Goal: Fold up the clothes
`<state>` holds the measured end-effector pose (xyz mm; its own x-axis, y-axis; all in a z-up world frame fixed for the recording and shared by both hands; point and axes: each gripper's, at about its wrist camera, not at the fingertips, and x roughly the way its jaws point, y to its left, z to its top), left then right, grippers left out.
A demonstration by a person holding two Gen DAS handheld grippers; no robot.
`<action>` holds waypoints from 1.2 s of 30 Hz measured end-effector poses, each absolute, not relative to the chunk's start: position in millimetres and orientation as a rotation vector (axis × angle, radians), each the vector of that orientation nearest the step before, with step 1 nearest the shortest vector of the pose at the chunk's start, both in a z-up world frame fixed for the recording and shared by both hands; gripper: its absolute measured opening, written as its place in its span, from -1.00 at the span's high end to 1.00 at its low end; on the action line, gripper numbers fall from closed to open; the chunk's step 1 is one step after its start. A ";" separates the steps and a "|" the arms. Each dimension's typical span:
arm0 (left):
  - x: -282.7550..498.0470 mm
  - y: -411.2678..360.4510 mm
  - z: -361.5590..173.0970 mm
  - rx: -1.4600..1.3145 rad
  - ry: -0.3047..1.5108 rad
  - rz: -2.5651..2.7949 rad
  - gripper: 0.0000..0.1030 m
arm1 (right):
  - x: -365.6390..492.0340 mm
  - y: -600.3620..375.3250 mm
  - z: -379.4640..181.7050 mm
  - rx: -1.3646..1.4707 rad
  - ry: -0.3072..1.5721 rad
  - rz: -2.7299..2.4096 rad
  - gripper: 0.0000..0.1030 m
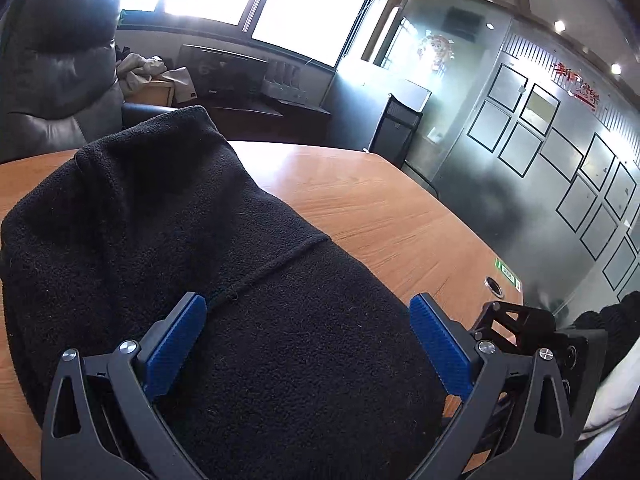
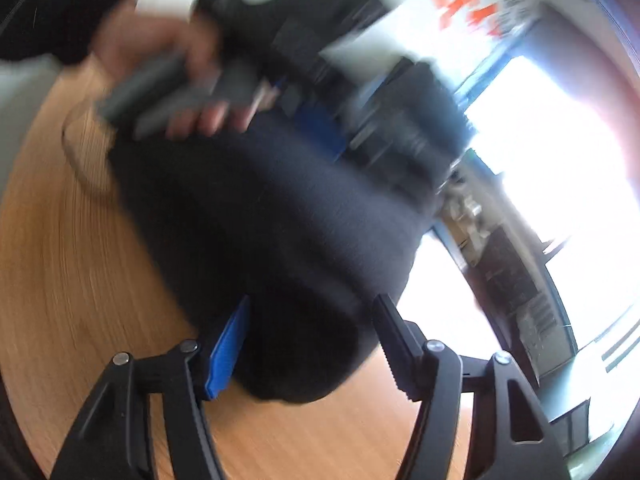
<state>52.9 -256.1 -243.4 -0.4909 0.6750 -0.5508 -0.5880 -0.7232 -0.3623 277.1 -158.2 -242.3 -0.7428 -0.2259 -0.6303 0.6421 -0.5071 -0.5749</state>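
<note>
Now the black fleece [image 1: 208, 264] lies between both grippers' spread jaws, on the table [image 1: 384, 208], ungrasped.

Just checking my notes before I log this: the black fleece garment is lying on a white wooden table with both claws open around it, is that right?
Not quite: the table is orange-brown wood, not white, as the left wrist view shows clearly. The rest holds: the black fleece garment lies on it, and the left claw and right claw are both open around it.

Matt black fleece garment [image 1: 192, 240], glossy wooden table [image 1: 380, 208]
</note>
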 end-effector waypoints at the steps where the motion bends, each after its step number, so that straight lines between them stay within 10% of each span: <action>1: 53.9 -256.3 -243.7 -0.886 -0.150 2.210 -0.99 | 277.5 -158.3 -244.9 0.675 1.142 -2.256 -0.30; 5: 57.3 -255.1 -244.0 -0.870 -0.137 2.228 -0.99 | 275.7 -150.8 -235.1 0.682 1.067 -2.328 0.39; 21: 57.0 -270.8 -238.2 -0.847 -0.049 2.135 -0.97 | 279.8 -141.4 -219.4 0.691 0.705 -2.164 0.52; 25: 64.4 -271.0 -227.1 -0.835 -0.034 2.136 -0.99 | 259.8 -123.7 -199.4 0.708 0.584 -2.129 0.30; 29: 81.1 -274.1 -212.2 -0.788 -0.004 2.110 -0.99 | 277.1 -108.4 -173.9 0.661 0.482 -2.097 -0.93; 36: 100.0 -269.8 -246.4 -0.834 0.114 2.161 -0.99 | 208.6 -94.2 -151.1 0.764 0.086 -2.233 -0.99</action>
